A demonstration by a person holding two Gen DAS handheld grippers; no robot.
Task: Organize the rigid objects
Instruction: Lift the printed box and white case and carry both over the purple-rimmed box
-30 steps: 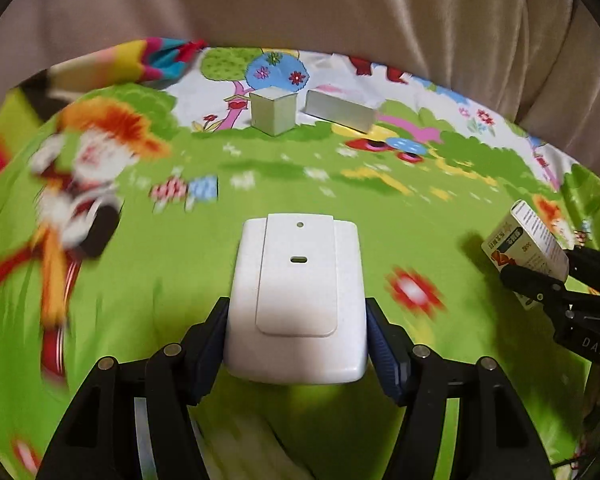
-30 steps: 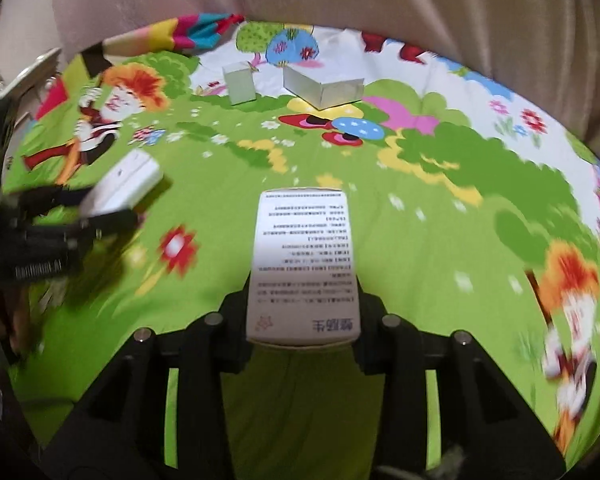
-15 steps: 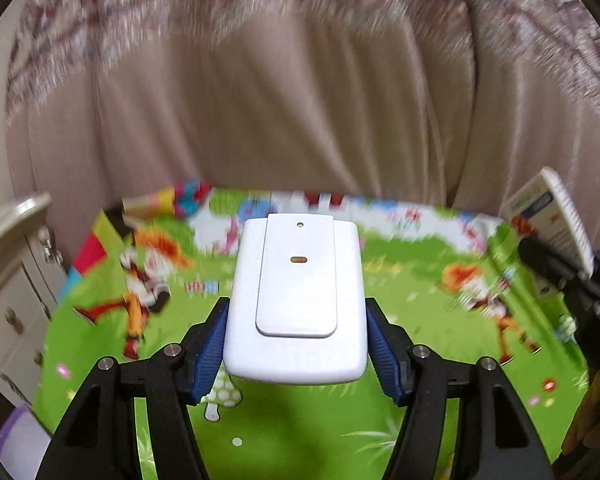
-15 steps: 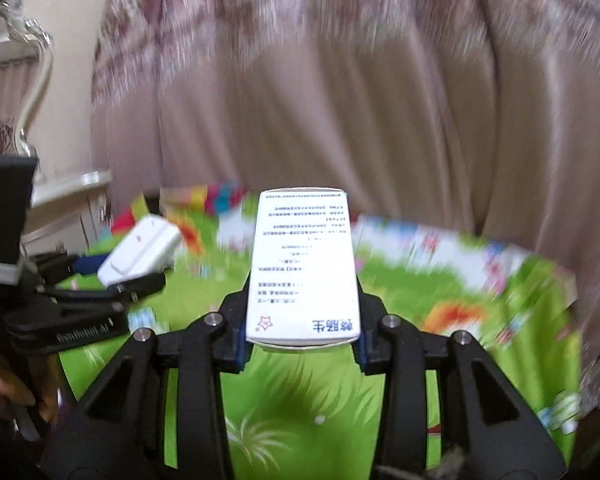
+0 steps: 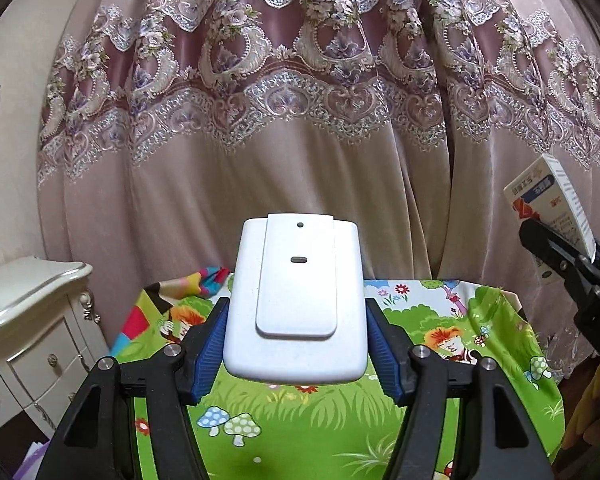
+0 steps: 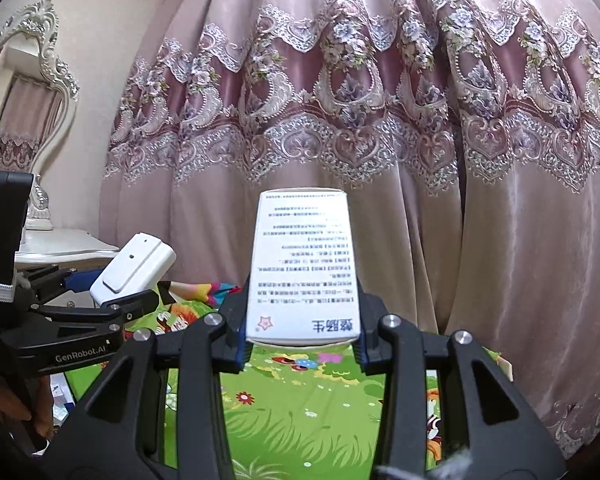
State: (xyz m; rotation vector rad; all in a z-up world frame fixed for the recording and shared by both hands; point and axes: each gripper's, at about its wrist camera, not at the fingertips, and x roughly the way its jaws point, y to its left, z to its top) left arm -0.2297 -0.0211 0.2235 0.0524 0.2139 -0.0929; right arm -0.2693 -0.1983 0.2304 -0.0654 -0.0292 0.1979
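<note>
Your left hand-held gripper [image 5: 296, 344] is clamped on the white plastic device [image 5: 298, 300] by its long sides, held above the cartoon-print bench cloth [image 5: 300, 420]. It looks hard, smooth and slippery, so keep the ribbed pads low on its flanks. Your right hand-held gripper [image 6: 302, 334] pinches the medicine carton [image 6: 302, 264]; it is probably light and crushable, so squeeze gently.

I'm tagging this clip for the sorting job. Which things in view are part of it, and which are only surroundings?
Part of the job:
- white plastic device, clamped in the left gripper
- printed carton, clamped in the right gripper

Surroundings:
- cartoon-print cloth
- lace-trimmed curtain
- white dresser
- ornate mirror
</note>
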